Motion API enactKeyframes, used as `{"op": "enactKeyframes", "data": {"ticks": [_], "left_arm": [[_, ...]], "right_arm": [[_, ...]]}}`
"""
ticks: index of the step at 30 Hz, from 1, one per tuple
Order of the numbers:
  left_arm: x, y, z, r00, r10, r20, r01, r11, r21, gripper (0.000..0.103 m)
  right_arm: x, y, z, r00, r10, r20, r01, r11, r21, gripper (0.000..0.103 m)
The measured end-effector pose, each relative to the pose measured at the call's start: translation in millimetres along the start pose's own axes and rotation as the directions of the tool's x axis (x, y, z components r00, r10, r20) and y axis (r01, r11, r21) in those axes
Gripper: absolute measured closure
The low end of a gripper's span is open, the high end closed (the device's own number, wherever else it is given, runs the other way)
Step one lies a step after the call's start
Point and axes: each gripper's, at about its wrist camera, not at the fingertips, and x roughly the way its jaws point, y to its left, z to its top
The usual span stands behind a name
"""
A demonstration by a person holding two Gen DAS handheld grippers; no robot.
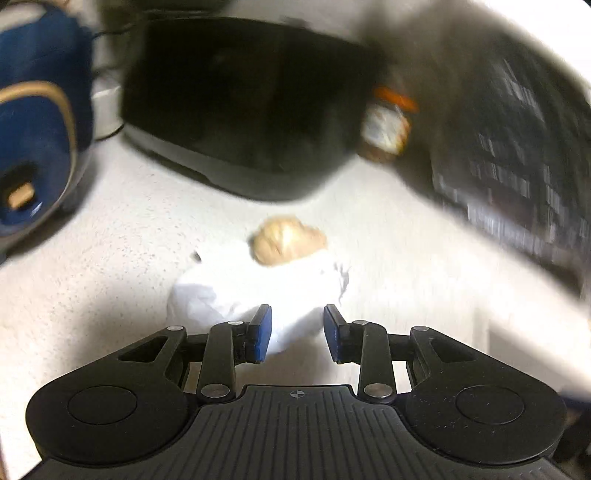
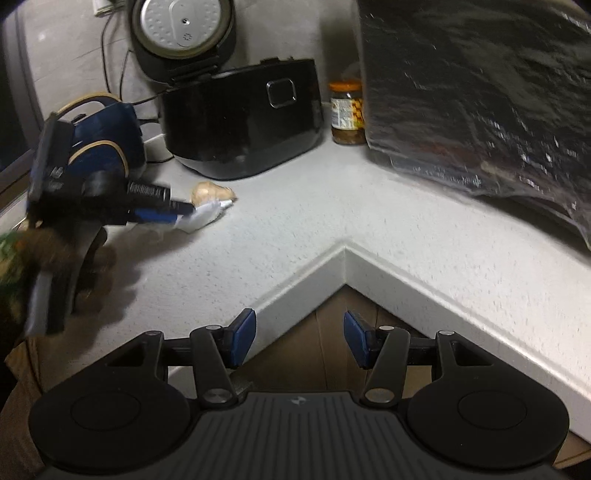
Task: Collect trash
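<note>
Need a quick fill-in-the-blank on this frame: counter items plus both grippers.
1. The rice cooker's lid stands ___.
2. The jar beside it has an ___ cap.
3. Between the left gripper's fingers lies a ___ paper wad.
4. The right gripper holds ___.

Missing words: open; orange; white; nothing.

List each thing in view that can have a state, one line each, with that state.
left gripper: at the white crumpled paper; whether it grips is unclear
right gripper: open, empty
white crumpled paper: on the counter, between the left jaws
tan paper ball: on the counter, behind the white paper
rice cooker: lid up
jar: upright, lid on
</note>
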Motion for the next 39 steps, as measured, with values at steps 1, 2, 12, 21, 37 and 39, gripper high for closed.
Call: {"op": "enactKeyframes", "data": {"ticks": [1, 2, 12, 21, 37, 39], "left_arm": [[1, -5, -5, 1.0, 0.027, -0.002, -0.027, 0.999, 0.043, 0.068], [1, -10, -7, 0.998, 0.063, 0.005, -0.063, 0.994, 0.084, 0.068], [8, -6, 4, 0.989, 0.132, 0.064, -0.135, 0.99, 0.046, 0.068], [25, -4, 8, 0.991, 0.123, 0.052, -0.125, 0.991, 0.036, 0.068], [-43, -4, -50, 0.989, 0.064, 0.132, -0.042, 0.986, -0.161, 0.096], [-56, -2, -58, 0.989, 0.063, 0.137, -0.038, 0.983, -0.18, 0.096]], "right_arm": [[1, -1, 0, 1.0, 0.003, -0.006, -0.003, 1.0, 0.003, 0.05], [1, 0, 0, 1.0, 0.005, -0.009, -0.005, 1.0, 0.002, 0.05], [4, 8, -4, 0.999, 0.028, -0.034, -0.029, 0.999, -0.024, 0.05], [1, 2, -7, 0.999, 0.023, -0.044, -0.023, 1.0, -0.014, 0.05], [12, -2, 1, 0.998, 0.054, -0.019, -0.054, 0.998, -0.013, 0.05], [16, -2, 4, 0.998, 0.062, -0.02, -0.062, 0.998, -0.007, 0.05]]}}
